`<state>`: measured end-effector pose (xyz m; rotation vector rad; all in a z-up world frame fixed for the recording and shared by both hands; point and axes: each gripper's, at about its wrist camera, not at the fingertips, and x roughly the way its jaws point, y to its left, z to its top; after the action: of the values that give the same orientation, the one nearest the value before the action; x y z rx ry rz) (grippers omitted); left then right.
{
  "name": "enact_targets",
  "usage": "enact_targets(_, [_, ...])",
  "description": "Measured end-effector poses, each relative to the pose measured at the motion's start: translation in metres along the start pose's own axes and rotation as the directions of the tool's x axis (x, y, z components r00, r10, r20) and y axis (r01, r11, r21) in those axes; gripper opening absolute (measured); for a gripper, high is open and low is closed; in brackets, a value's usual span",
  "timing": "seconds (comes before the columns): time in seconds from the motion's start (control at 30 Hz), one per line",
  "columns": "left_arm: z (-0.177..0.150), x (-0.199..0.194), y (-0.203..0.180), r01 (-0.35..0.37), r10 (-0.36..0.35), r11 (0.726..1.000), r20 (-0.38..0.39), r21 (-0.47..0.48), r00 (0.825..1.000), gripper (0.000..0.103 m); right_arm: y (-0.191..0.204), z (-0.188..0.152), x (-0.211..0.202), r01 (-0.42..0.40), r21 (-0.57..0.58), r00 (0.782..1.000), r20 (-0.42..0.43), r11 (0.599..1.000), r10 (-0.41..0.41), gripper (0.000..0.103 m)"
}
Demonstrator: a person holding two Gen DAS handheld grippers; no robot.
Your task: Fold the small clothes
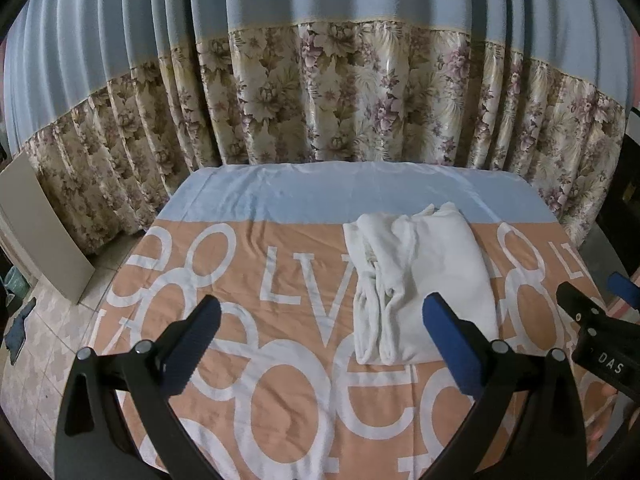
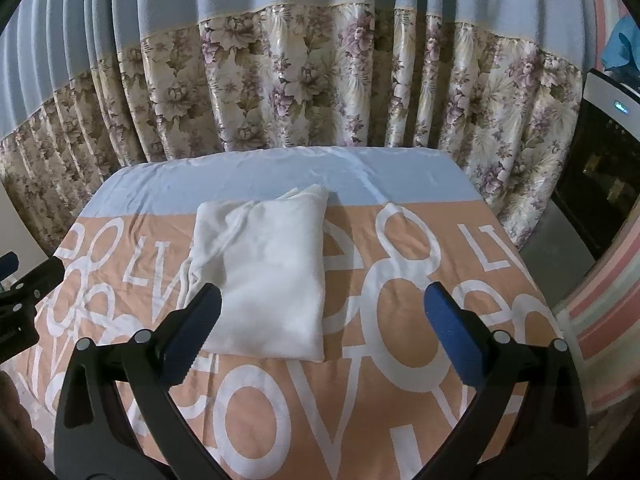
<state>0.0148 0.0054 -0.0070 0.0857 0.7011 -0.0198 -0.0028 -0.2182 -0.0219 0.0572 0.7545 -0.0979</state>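
Both grippers, left point(image 1: 320, 336) and right point(image 2: 320, 332), gaping empty just short of the folded garment point(image 2: 264, 272); clumsy nudge risks unfolding.

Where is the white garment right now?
The folded white garment lies on the orange lettered bedcover, right of centre in the left wrist view and centre-left in the right wrist view, beyond both open grippers.

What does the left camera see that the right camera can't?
Only the left wrist view shows the beige board leaning at the left and the tiled floor. Only the right wrist view shows the dark appliance with a small light. Both show the folded white garment, the lettered bedsheet, the floral curtain, and both open tongs.
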Motion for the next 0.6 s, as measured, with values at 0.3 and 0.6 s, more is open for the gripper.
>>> enact_targets(0.3, [0.0, -0.001, -0.003, -0.003, 0.003, 1.0, 0.007, 0.018, 1.0, 0.101, -0.001, 0.002, -0.007, 0.02, -0.007, 0.999, 0.026, 1.0, -0.02, 0.1])
enact_targets(0.6, [0.001, -0.003, -0.001, -0.005, 0.005, 1.0, 0.009, 0.002, 1.0, 0.101, -0.001, 0.004, -0.012, 0.019, -0.005, 0.999, 0.031, 1.0, -0.019, 0.1])
